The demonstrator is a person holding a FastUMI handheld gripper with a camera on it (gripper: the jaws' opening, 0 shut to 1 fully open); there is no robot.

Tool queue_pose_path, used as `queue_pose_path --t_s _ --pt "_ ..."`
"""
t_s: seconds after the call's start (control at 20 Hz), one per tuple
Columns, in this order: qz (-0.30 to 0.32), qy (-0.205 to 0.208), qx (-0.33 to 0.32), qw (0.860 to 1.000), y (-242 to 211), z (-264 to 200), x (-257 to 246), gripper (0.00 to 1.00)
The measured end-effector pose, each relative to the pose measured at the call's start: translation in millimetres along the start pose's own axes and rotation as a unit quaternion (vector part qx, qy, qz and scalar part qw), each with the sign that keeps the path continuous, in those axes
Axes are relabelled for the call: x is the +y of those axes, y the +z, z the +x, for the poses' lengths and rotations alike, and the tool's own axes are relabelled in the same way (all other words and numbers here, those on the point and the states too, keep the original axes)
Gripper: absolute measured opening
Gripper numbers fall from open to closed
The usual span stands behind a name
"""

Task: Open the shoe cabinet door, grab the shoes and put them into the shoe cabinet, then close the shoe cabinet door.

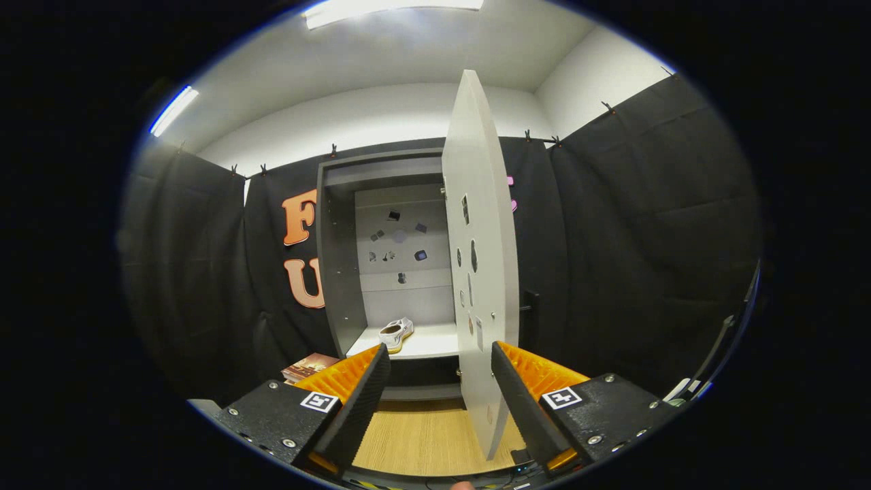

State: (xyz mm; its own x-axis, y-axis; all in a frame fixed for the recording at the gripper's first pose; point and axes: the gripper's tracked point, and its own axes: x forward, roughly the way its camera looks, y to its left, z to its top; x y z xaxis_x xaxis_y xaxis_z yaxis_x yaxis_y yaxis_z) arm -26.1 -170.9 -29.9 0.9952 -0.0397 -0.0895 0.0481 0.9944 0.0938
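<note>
Black cloth (639,224) lines the booth on all sides under white upper walls, with two ceiling light strips lit, and a wood-grain counter (422,435) runs forward to the base of one grey shoe cabinet (340,272). The gripper (439,395) is held level and pointed straight at the cabinet opening, its two fingers rising from the bottom of the view to either side of the counter strip. The jaws stand wide apart and hold nothing. One cabinet door (480,258) is swung open toward the camera, seen nearly edge-on; its lower edge lies between the fingers, close to the inner face of the right finger (524,408), and whether the two touch cannot be told. One white shoe (396,333) with a tan sole rests on the pale shelf (429,344) inside the cabinet, beyond the left finger (354,401). Several small dark patches mark the cabinet's back panel and the door's inner face. One brown book-like item (309,367) lies on the counter just left of the cabinet's base.
</note>
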Motion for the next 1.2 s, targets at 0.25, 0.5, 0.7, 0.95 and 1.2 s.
queue_pose_path --t_s 0.25,0.5,0.7,0.95,1.2 --pt "-0.007 -0.012 -0.005 1.000 3.0 6.0 -31.4 0.93" --pt "-0.001 -0.030 -0.002 1.000 1.4 16.6 -76.4 0.93" --pt "0.001 -0.038 0.003 0.999 -5.3 22.2 -102.9 0.93" --pt "0.004 -0.025 0.009 1.000 -15.5 42.1 -120.7 0.93" --pt "0.009 0.004 0.021 1.000 -24.2 65.7 -123.0 0.93"
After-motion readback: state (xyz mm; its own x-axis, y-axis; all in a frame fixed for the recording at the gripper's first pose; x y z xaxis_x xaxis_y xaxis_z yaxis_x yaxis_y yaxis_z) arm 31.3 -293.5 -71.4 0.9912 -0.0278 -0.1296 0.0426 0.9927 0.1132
